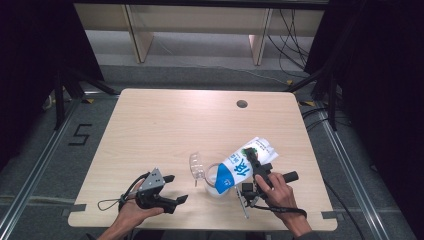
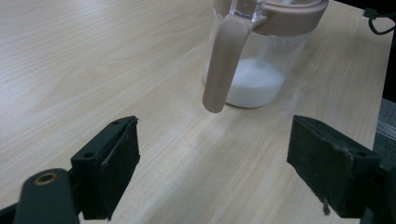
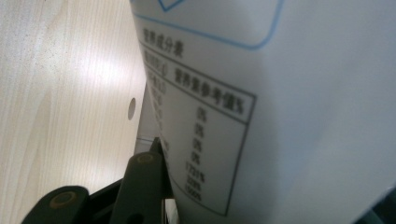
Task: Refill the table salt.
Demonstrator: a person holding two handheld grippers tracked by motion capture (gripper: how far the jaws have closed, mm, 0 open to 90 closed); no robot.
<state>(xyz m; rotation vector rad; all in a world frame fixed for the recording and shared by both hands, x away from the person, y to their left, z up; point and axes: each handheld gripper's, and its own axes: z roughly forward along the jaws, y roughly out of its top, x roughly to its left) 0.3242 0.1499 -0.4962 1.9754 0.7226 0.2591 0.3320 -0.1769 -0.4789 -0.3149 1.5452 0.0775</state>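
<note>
The blue-and-white carton (image 1: 242,166) is tipped steeply, its lower blue end over the mouth of the clear pitcher (image 1: 212,179), which stands near the front edge of the wooden surface (image 1: 165,125) and holds a shallow layer of white powder. The right tool (image 1: 256,167) is clamped on the carton's side; in the right gripper view the printed white wall (image 3: 280,116) presses against a black jaw. The pitcher's pinkish handle (image 2: 223,65) faces the left tool (image 1: 172,189), which rests near the front edge, left of the pitcher, jaws wide apart and holding nothing.
</note>
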